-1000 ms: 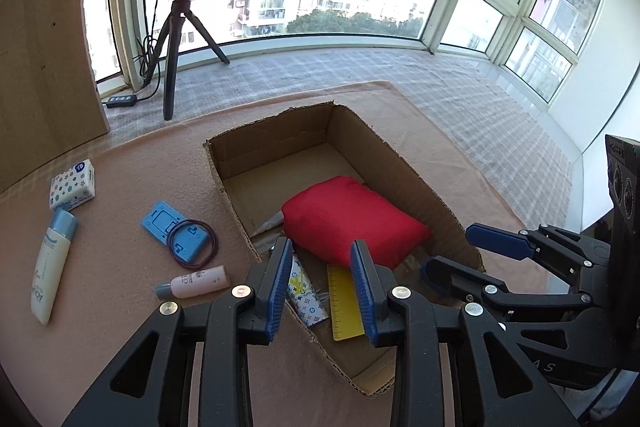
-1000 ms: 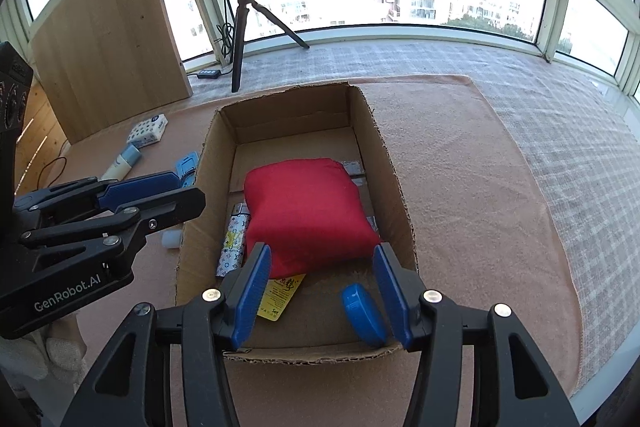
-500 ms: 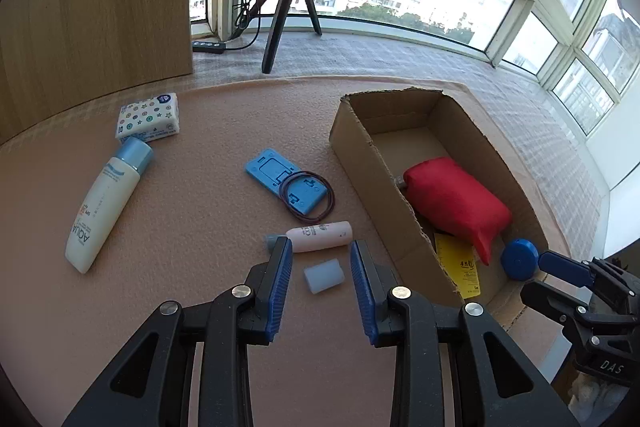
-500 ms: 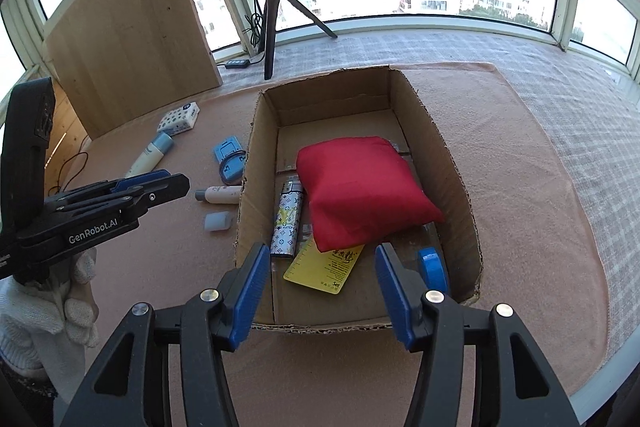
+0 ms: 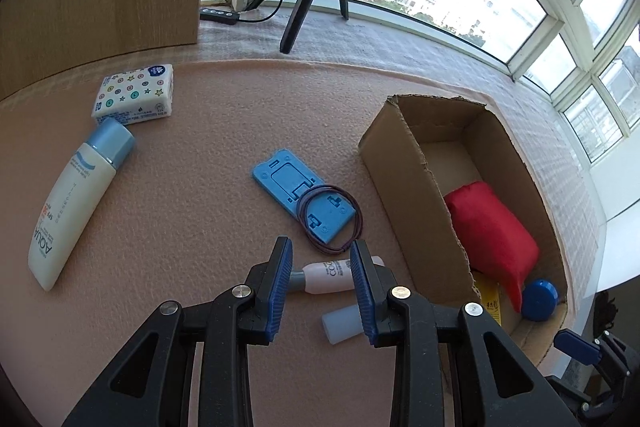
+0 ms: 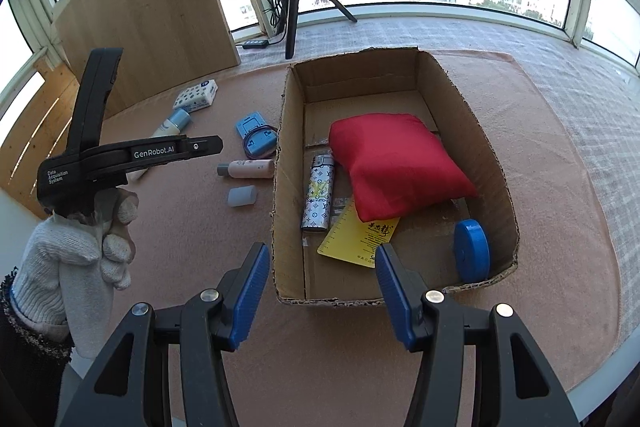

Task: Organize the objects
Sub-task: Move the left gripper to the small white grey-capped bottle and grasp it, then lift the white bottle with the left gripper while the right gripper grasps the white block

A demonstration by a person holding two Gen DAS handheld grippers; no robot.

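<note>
Down low, the left gripper has its fingers spread apart above a small pink bottle that lies beside the cardboard box. One blue finger hides part of the bottle. A clear cap lies just beside the bottle, partly hidden too. Near the box are a blue holder with a dark ring on it, a big white bottle and a tissue pack.

The right gripper is spread wide and holds nothing. Inside the box, a red pillow covers part of a yellow card. A blue round case leans on the box wall.
</note>
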